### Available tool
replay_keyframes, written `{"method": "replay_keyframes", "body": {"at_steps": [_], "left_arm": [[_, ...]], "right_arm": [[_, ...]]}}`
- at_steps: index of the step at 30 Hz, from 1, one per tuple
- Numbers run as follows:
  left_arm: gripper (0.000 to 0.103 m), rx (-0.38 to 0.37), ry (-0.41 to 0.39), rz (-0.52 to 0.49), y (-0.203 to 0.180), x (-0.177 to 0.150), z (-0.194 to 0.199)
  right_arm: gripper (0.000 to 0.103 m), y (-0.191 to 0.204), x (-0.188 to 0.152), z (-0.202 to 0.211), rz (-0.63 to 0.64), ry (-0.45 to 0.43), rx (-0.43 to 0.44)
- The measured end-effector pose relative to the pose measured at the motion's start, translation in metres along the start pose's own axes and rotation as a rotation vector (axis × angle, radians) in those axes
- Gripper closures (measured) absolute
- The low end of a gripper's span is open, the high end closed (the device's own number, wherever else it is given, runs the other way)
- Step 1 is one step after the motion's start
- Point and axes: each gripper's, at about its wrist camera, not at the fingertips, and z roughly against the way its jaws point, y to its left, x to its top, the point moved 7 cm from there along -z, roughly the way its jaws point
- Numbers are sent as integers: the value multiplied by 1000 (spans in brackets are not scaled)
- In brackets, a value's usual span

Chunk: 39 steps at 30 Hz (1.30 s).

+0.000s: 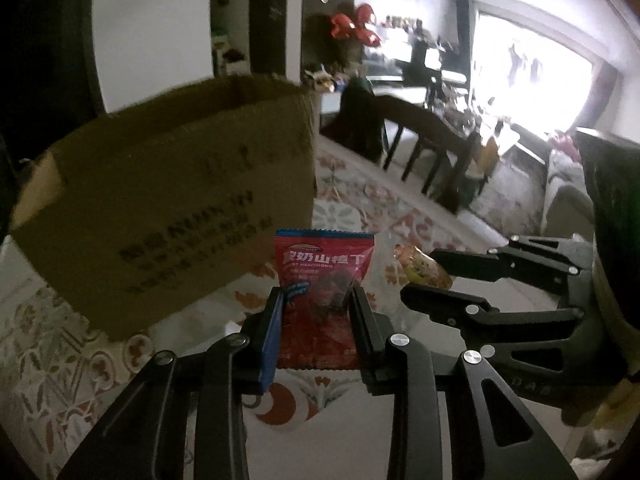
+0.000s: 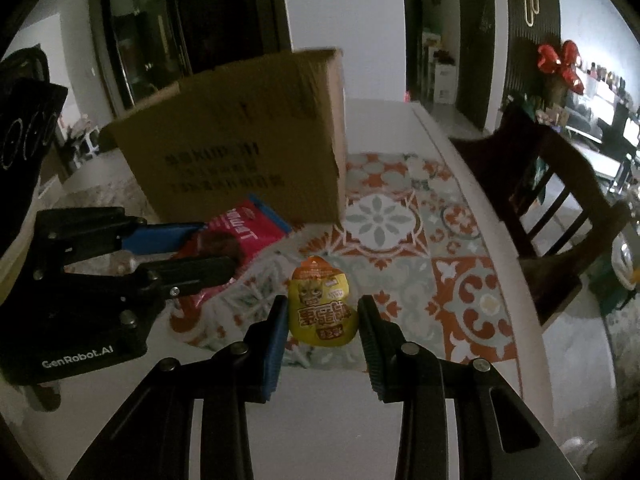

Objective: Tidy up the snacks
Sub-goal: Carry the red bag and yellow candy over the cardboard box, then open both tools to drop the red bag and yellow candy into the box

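My left gripper (image 1: 318, 294) is shut on a red snack packet (image 1: 324, 264), held upright above the patterned tablecloth. In the right wrist view the same left gripper (image 2: 218, 246) shows at the left with the red packet (image 2: 252, 228) between its fingers. My right gripper (image 2: 323, 300) is shut on a yellow egg-shaped snack packet (image 2: 323, 312). From the left wrist view the right gripper (image 1: 424, 276) sits to the right with the yellow packet (image 1: 420, 266) in it. An open brown cardboard box (image 1: 168, 200) (image 2: 240, 148) stands just behind both grippers.
A tablecloth with orange and grey flower patterns (image 2: 380, 220) covers the white table, whose edge (image 2: 500, 240) curves away on the right. A dark wooden chair (image 2: 560, 184) (image 1: 424, 148) stands beyond that edge. The living room lies farther back.
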Motion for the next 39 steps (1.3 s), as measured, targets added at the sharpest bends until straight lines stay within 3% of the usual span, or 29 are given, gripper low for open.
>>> {"method": "replay_keyframes", "body": {"at_steps": [10, 20, 28, 39], "left_arm": [[71, 73, -135, 102, 24, 27, 58], [71, 162, -190, 165, 69, 56, 94], [71, 171, -168, 212, 107, 82, 100], [70, 182, -111, 261, 147, 108, 76]], "right_arm": [[67, 23, 44, 38, -8, -142, 13], [67, 52, 106, 55, -8, -230, 52], [67, 69, 154, 46, 2, -217, 49], [67, 68, 193, 10, 21, -153, -2]]}}
